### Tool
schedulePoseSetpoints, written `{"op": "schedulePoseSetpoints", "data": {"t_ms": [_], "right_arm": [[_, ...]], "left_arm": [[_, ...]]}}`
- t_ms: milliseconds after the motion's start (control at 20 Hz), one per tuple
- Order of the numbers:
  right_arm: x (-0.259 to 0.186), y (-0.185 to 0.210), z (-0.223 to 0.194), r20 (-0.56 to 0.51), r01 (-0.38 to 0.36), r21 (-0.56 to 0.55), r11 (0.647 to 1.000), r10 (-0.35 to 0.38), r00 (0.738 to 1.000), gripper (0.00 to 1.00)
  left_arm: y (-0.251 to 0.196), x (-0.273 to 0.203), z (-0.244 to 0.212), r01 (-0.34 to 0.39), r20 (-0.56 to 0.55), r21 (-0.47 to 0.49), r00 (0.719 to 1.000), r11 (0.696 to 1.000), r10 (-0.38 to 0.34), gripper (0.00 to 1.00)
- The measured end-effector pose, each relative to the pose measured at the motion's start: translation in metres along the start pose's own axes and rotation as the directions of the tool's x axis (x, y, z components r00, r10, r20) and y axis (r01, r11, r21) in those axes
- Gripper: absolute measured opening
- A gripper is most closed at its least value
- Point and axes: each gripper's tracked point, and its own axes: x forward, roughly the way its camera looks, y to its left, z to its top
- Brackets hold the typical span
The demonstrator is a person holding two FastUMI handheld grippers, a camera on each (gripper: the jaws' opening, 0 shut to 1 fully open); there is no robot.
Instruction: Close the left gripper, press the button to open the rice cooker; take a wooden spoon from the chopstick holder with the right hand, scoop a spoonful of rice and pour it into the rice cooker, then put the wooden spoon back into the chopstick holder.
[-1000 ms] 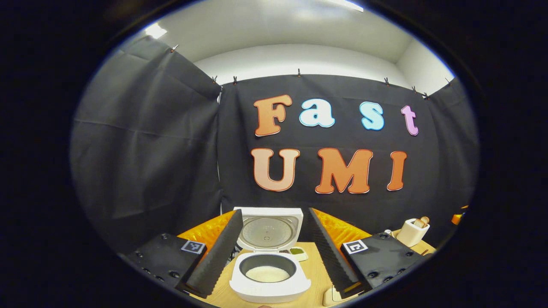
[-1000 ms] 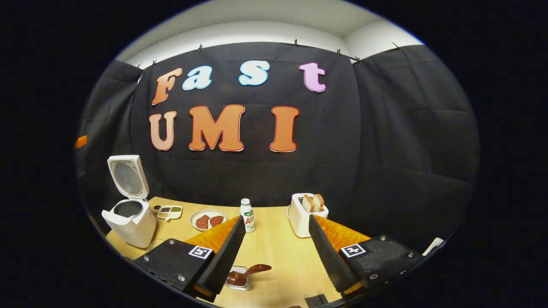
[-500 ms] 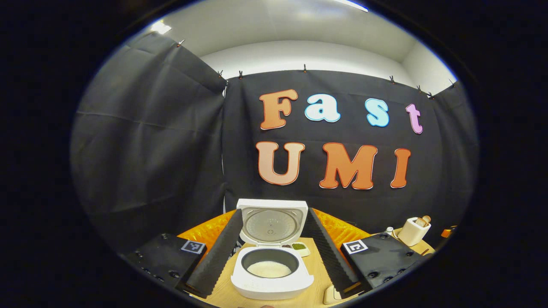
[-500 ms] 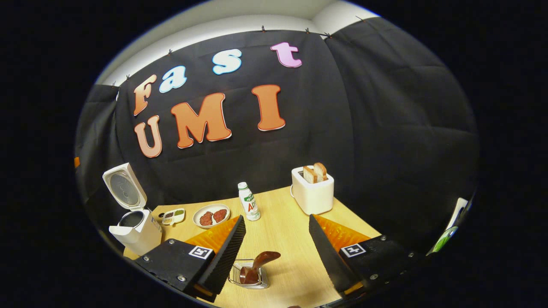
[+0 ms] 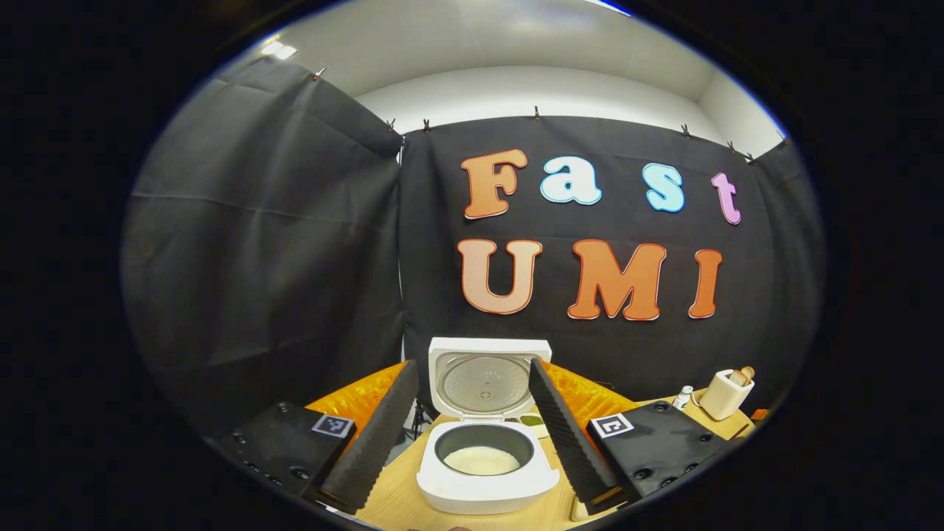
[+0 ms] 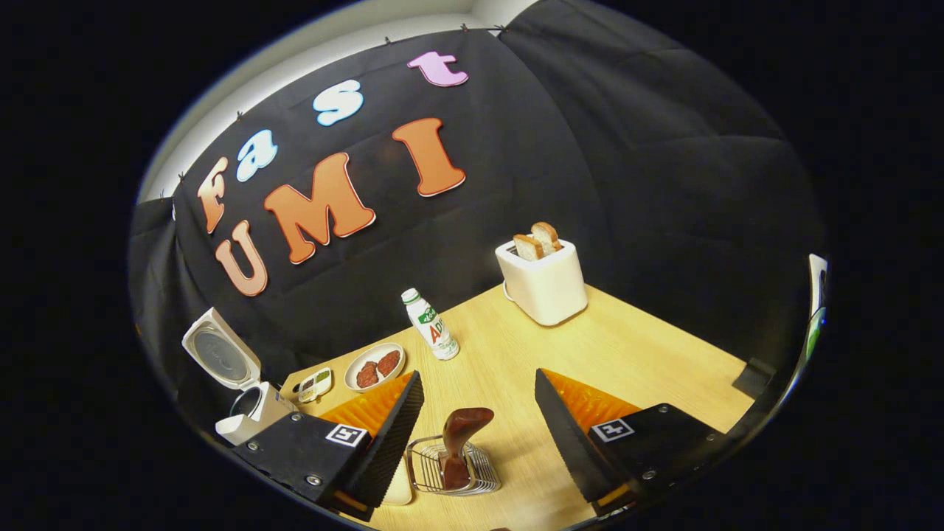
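**A:** On the counter, with the rice cooker as my landmark, where do we stand?

**B:** Its lid is up and white rice lies in the pot, so I judge the button step done. I'm on fetching the spoon.

**A:** Where is it?

**B:** Well to the right of the cooker, the wooden spoon stands in the wire chopstick holder, just ahead of my right hand-held gripper.

**A:** Gripper states?

**B:** Right one spread wide, tilted, angled down at the spoon, holding nothing. My left hand-held gripper hangs before the cooker, also wide and empty.

**A:** Next?

**B:** I'd lower, straddle the handle, then pinch.
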Motion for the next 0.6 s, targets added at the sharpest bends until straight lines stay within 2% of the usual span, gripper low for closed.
{"op": "schedulePoseSetpoints", "data": {"t_ms": [300,400,450,550,600], "right_arm": [[0.015,0.009,-0.025,-0.077,-0.052,0.154,0.987,0.065,0.995,0.93],[0.018,0.013,-0.029,-0.085,-0.062,0.191,0.980,0.079,0.993,0.86],[0.018,0.013,-0.032,-0.091,-0.064,0.194,0.979,0.083,0.992,0.78],[0.019,0.018,-0.041,-0.116,-0.078,0.208,0.975,0.104,0.988,0.69],[0.021,0.020,-0.044,-0.121,-0.083,0.221,0.972,0.112,0.986,0.67]], "left_arm": [[0.006,-0.002,-0.018,-0.027,-0.045,-0.009,0.999,1.000,0.027,1.00],[0.010,-0.003,-0.019,-0.032,-0.048,-0.004,0.998,0.999,0.032,1.00],[0.012,-0.004,-0.019,-0.037,-0.050,-0.002,0.998,0.999,0.037,1.00],[0.017,-0.008,-0.023,-0.048,-0.060,-0.003,0.997,0.999,0.048,1.00],[0.020,-0.009,-0.024,-0.054,-0.064,-0.003,0.997,0.999,0.054,1.00]]}}
